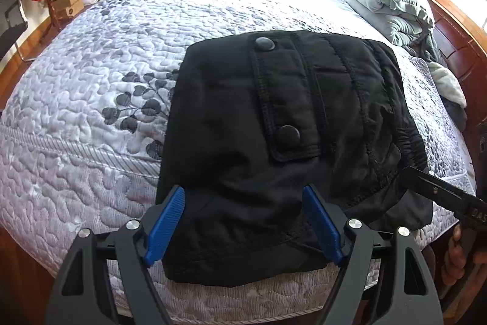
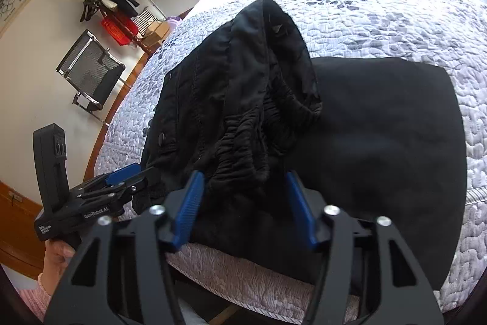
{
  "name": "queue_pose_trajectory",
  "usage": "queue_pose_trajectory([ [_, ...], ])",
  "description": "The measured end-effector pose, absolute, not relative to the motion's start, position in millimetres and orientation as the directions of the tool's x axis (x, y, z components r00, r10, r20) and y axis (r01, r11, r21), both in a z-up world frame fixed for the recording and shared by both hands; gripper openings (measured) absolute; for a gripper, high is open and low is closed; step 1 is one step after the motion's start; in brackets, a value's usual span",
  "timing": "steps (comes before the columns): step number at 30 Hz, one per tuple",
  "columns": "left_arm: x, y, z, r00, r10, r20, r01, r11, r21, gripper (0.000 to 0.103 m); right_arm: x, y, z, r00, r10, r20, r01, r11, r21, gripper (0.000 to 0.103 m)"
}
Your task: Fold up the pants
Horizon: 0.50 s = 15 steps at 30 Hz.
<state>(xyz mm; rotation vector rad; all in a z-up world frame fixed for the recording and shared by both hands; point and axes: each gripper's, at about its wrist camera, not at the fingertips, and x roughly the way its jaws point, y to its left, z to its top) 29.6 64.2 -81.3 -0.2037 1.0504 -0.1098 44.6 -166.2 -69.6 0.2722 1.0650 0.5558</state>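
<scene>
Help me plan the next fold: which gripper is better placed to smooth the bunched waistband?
Right, probably. The right gripper is open with the bunched waistband directly ahead between its fingers; the left gripper, also open, faces the flat pocket side of the pants.

Black pants [image 1: 274,127] with black snap buttons [image 1: 264,44]. Quilted bedspread [image 1: 91,57], pale lilac-white with grey leaf motifs [image 1: 137,105]. Blue, ribbed gripper pads [image 1: 166,221] on black frames. Grey duvet [image 1: 392,2]. Red bag [image 2: 118,31]. Reddish-brown wooden bed frame [image 1: 456,51].
</scene>
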Motion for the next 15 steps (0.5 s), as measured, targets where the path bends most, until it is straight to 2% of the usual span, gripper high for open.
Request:
queue_pose_trajectory([
  [4,28,72,-83,0.497,-0.18,-0.849,-0.027,0.975,-0.222,0.08,45,-157,-54,0.404,0.54,-0.739,-0.374,0.834,0.405,0.026],
  [9,28,67,-80,0.52,-0.19,-0.833,-0.021,0.972,-0.235,0.08,54,-151,-29,0.471,0.499,-0.728,-0.401,0.856,0.327,0.025],
  [15,30,54,-86,0.523,-0.168,-0.836,0.002,0.981,-0.196,0.083,80,-163,-71,0.414,0.435,-0.799,-0.299,0.895,0.332,0.026],
])
